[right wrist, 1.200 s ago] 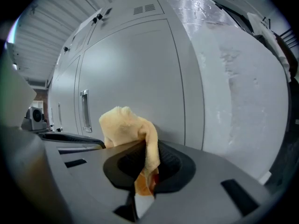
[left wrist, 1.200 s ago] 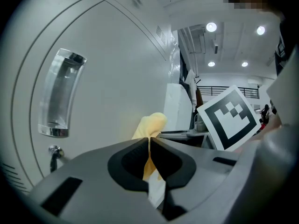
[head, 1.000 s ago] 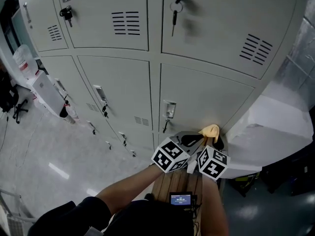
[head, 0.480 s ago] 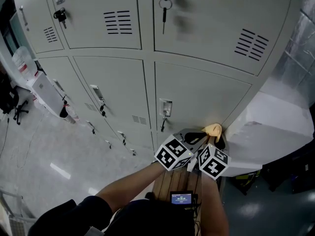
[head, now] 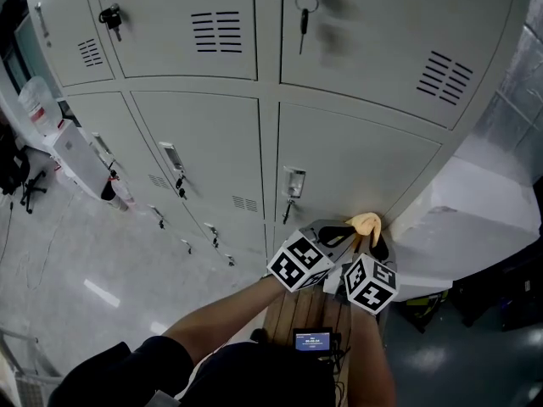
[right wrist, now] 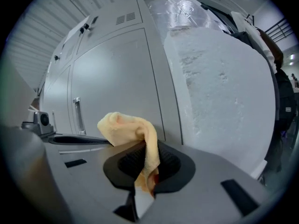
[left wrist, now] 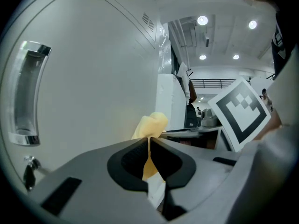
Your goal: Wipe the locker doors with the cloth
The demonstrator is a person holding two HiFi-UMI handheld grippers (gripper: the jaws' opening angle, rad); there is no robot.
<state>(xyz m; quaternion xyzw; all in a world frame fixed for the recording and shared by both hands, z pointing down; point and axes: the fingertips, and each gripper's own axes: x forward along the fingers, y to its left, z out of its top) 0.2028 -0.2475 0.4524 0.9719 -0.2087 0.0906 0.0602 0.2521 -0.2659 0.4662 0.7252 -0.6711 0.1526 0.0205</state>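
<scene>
A small yellow cloth [head: 366, 222] is bunched at the foot of the grey locker door [head: 356, 164] at lower right. Both grippers pinch it. My left gripper [head: 343, 232] is shut on the cloth [left wrist: 150, 125], which runs down between its dark pads [left wrist: 128, 160] and bulges out beyond the tips, close to the door face. My right gripper [head: 372, 242] is also shut on the cloth [right wrist: 127, 124], a fold draped over its pads [right wrist: 166, 164]. The left gripper's tip [right wrist: 70, 139] shows beside it. The door's metal handle [left wrist: 27, 99] stands to the left.
Grey lockers [head: 195, 134] fill the wall, with keys [head: 304, 11] hanging in the upper locks. A white wrapped block [head: 475, 219] stands against the lockers' right side. A wooden bench [head: 310, 312] with a small screen [head: 311, 342] lies below my arms.
The head view has shifted slightly. The right gripper's marker cube sits a little lower. Both grippers still hold the cloth at the same spot by the lower door.
</scene>
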